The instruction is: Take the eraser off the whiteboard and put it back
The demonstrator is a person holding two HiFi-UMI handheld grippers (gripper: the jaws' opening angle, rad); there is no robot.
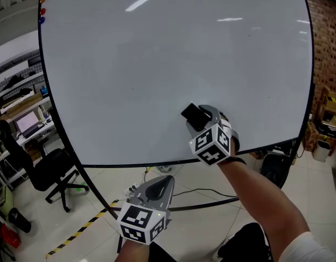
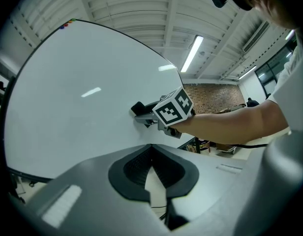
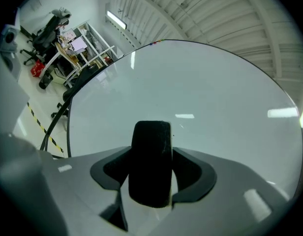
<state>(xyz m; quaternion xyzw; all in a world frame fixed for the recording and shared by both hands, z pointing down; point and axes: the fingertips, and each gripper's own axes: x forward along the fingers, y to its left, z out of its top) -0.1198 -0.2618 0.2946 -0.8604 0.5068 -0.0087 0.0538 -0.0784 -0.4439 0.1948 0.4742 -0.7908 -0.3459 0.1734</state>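
The big whiteboard point(image 1: 157, 64) fills the head view, and its surface is blank. My right gripper point(image 1: 198, 119) is up at the board's lower right part, shut on the black eraser point(image 1: 193, 115). In the right gripper view the eraser point(image 3: 151, 163) stands upright between the two jaws, its far end towards the whiteboard point(image 3: 205, 97). I cannot tell whether it touches the board. The left gripper view shows the right gripper point(image 2: 141, 113) from the side, with the eraser point(image 2: 138, 107) close to the board. My left gripper point(image 1: 160, 184) hangs lower, below the board's bottom edge, shut and holding nothing.
Small coloured magnets point(image 1: 42, 7) sit at the board's upper left corner. A black office chair point(image 1: 48, 171) and desks with a monitor point(image 1: 26, 121) stand at the left. Yellow-black tape point(image 1: 81, 231) and a cable point(image 1: 201, 191) lie on the floor. A brick wall point(image 1: 326, 42) stands at the right.
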